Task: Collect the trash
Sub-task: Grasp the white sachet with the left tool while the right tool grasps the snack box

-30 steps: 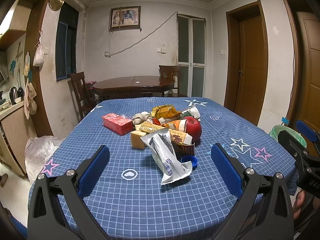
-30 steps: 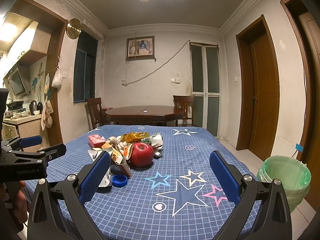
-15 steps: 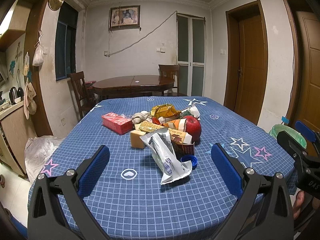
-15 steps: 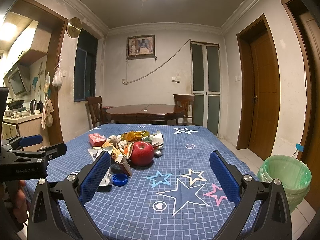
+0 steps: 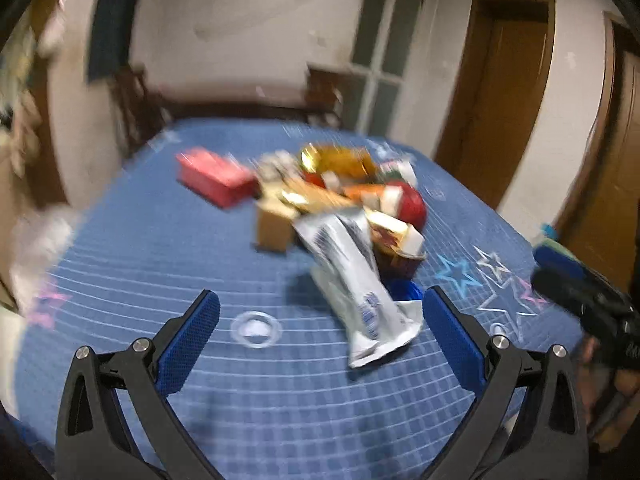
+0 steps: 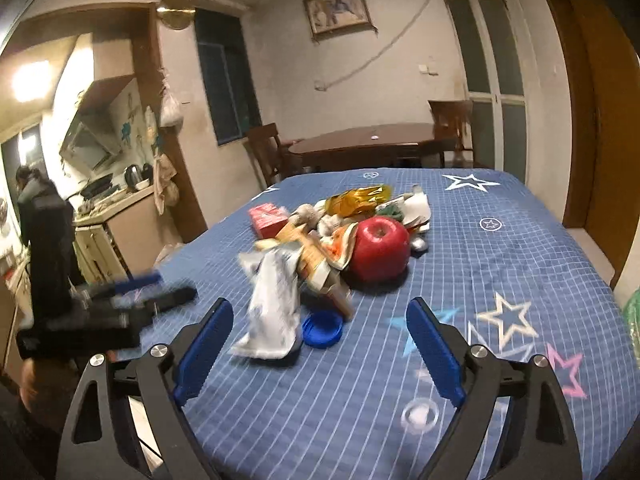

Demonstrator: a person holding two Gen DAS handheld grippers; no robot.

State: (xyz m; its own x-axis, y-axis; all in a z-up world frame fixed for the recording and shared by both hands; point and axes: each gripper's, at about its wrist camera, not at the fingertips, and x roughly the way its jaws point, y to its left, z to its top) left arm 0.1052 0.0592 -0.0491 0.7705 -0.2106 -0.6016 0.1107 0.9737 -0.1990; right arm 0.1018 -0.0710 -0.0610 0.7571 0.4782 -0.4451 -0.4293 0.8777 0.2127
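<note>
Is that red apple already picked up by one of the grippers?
No, the red apple sits on the blue tablecloth among the wrappers, well ahead of the open right gripper.

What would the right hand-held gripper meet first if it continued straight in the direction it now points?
Probably the blue bottle cap, which lies between the open fingers of the right hand-held gripper, beside the silver wrapper. Depth is unclear.

Both wrist views look forward and slightly down over the blue-clothed table [image 5: 140, 248], near its front edge. The left view sits left of the trash pile [image 5: 340, 208], the right view further right; both share the pile [image 6: 332, 232] and the far wall.
</note>
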